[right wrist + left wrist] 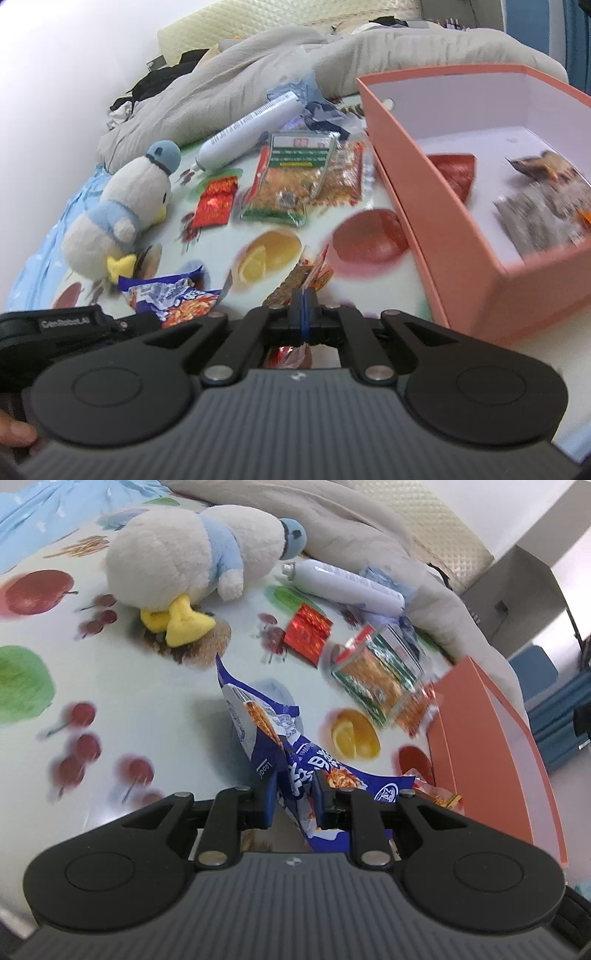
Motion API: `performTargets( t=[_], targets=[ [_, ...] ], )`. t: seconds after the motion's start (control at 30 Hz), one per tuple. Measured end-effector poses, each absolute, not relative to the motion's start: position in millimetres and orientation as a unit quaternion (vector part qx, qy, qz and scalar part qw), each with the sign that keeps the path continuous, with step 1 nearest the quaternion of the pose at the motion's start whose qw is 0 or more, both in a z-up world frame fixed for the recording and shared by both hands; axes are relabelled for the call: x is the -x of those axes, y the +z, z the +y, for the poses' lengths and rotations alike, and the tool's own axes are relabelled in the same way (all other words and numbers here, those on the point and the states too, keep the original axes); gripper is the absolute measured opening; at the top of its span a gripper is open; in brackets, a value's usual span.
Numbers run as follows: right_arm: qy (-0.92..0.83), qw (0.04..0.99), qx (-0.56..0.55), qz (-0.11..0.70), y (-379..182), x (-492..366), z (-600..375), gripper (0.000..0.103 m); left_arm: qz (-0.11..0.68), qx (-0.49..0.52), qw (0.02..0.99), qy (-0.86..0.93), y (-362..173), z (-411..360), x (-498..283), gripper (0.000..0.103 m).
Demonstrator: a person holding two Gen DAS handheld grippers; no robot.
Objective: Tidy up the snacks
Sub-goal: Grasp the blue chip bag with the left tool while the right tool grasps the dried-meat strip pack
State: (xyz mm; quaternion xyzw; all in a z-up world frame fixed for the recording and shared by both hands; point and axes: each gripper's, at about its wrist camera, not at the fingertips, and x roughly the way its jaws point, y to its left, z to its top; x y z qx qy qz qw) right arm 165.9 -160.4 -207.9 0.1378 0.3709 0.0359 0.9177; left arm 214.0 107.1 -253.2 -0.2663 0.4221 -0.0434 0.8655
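My left gripper [294, 781] is shut on a crumpled blue snack bag [266, 723], lifted off the fruit-print cloth; the same blue snack bag [173, 297] shows low left in the right wrist view. My right gripper [303, 295] is shut on a thin red and orange snack packet [314, 271], which sticks up past the fingertips. The open salmon-pink box [436, 206] lies to the right with several packets inside it. In the left wrist view the box's side [480, 746] is at the right. A green-edged snack pack [291, 181] and a red foil pack [216, 201] lie further back.
A white plush duck [184, 565] with a blue scarf lies at the left. A white tube bottle [343, 581] rests near a grey blanket [351, 520] at the back. More orange packets [341, 177] lie beside the box. A person's fingertip [16, 434] shows at the lower left.
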Motion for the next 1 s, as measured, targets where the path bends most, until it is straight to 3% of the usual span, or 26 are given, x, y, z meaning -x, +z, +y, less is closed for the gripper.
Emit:
performTargets(
  t=[0.63, 0.7, 0.73, 0.8, 0.83, 0.87, 1.0],
  targets=[
    [0.072, 0.886, -0.098, 0.447, -230, -72, -162, 0.007, 0.481, 0.236, 0.842, -0.067, -260, 115, -126, 0.024],
    [0.082, 0.883, -0.085, 0.454, -231, -71, -162, 0.010, 0.483, 0.237, 0.841, -0.054, -260, 117, -124, 0.029],
    [0.085, 0.882, -0.075, 0.456, -231, -71, -162, 0.016, 0.482, 0.241, 0.841, -0.045, -260, 118, -126, 0.033],
    [0.098, 0.883, -0.059, 0.456, -230, -71, -163, 0.043, 0.478, 0.242, 0.844, -0.013, -256, 118, -125, 0.060],
    [0.106, 0.884, -0.047, 0.453, -230, -70, -162, 0.061, 0.473, 0.238, 0.848, -0.011, -253, 116, -126, 0.063],
    [0.109, 0.886, -0.036, 0.449, -229, -69, -162, 0.070, 0.465, 0.234, 0.854, -0.012, -250, 113, -127, 0.066],
    [0.131, 0.895, 0.019, 0.425, -225, -68, -161, 0.071, 0.459, 0.211, 0.863, 0.008, -243, 100, -135, 0.078]
  ],
)
